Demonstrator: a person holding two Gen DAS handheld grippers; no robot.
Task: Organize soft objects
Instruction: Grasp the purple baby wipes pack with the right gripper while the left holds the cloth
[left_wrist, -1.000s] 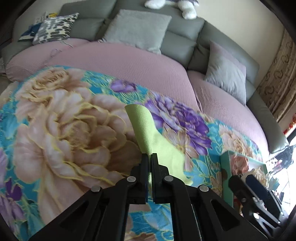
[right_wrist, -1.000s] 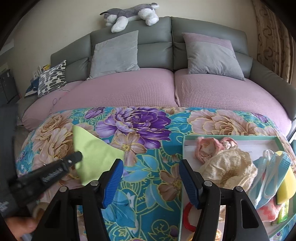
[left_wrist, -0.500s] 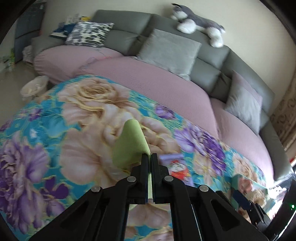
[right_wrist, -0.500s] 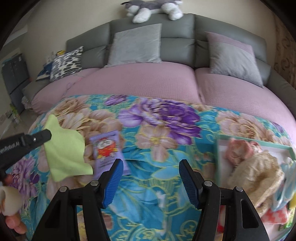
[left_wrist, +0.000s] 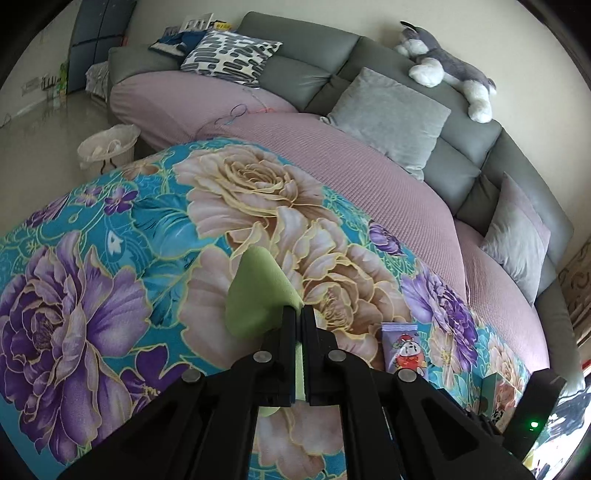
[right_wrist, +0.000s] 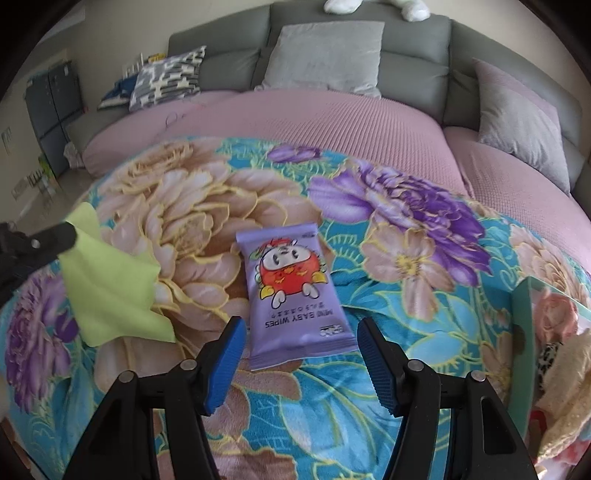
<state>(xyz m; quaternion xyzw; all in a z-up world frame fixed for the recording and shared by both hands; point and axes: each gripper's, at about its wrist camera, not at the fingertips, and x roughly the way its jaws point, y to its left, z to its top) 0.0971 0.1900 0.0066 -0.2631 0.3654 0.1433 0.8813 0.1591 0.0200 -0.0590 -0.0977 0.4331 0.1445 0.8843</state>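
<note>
My left gripper is shut on a light green cloth and holds it above the floral blanket. In the right wrist view the cloth hangs from the left gripper at the far left. A purple pack of baby wipes lies flat on the blanket. It also shows in the left wrist view. My right gripper is open, its blue pads either side of the pack's near end, just above it.
A green-rimmed box with several soft items stands at the right edge. Behind is a pink-covered grey sofa with cushions and a plush husky. A white basket stands on the floor at left.
My left gripper has carried the green cloth further left, uncovering the wipes pack. My right gripper has moved left and down toward the pack, and the box has slid to the right edge.
</note>
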